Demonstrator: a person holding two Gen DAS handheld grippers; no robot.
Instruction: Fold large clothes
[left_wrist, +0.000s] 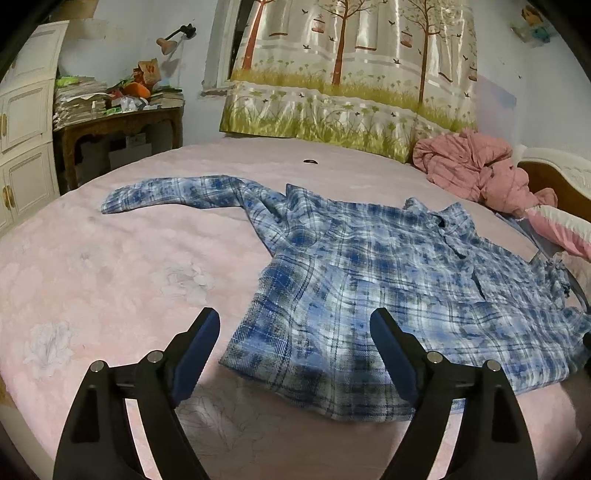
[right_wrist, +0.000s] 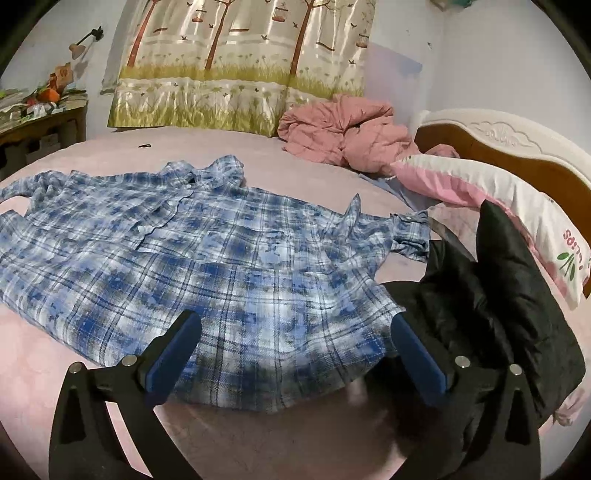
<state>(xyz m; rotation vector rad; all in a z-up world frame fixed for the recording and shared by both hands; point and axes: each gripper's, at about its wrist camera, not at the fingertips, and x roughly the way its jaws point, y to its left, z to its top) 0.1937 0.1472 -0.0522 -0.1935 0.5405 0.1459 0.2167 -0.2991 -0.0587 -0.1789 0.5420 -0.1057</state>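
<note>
Plaid shirt flat on my bed.
Both my grippers gape wide, holding nothing; black jacket crowds its right sleeve.

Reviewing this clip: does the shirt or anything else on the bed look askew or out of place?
The blue plaid shirt lies face up on the pink bedsheet, but its right sleeve is bunched beside a black padded jacket. A small dark object lies loose near the curtain.
</note>
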